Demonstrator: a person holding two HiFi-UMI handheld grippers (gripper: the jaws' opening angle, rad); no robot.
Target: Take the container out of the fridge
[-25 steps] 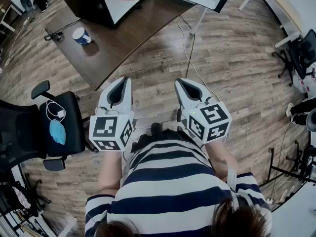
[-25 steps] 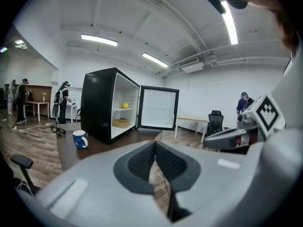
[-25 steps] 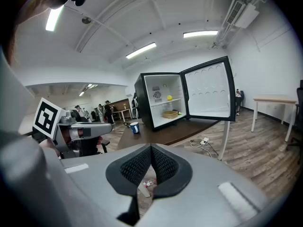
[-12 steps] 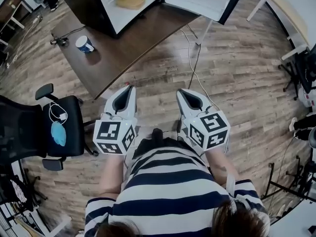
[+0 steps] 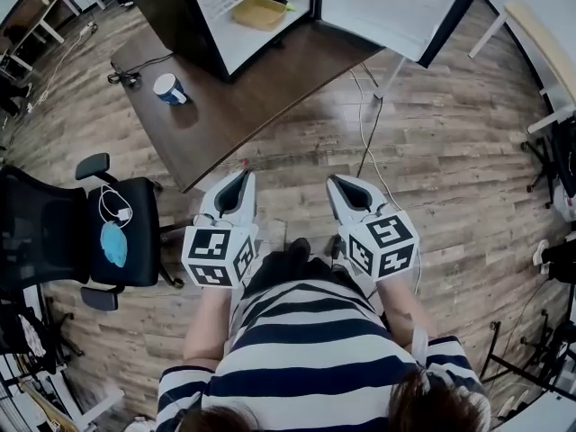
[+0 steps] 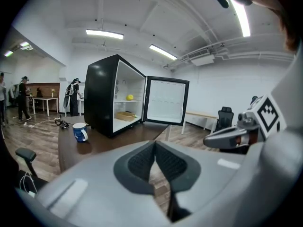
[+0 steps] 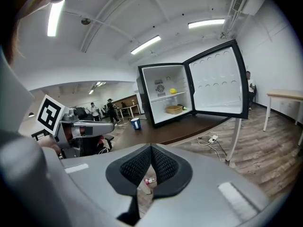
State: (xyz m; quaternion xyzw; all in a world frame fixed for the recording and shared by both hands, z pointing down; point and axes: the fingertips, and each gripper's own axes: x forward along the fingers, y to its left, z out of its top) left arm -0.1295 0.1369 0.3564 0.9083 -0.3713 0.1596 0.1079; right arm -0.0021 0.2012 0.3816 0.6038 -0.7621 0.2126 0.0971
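Fridge open, yellow container on lower shelf

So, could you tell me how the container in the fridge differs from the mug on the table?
The container is yellowish; the mug is blue with a white inside. The container is low, wide and rectangular; the mug is taller and round, with a handle. The container sits on the lower level of the open fridge; the mug stands outside it on the table. Both are upright and open-topped.
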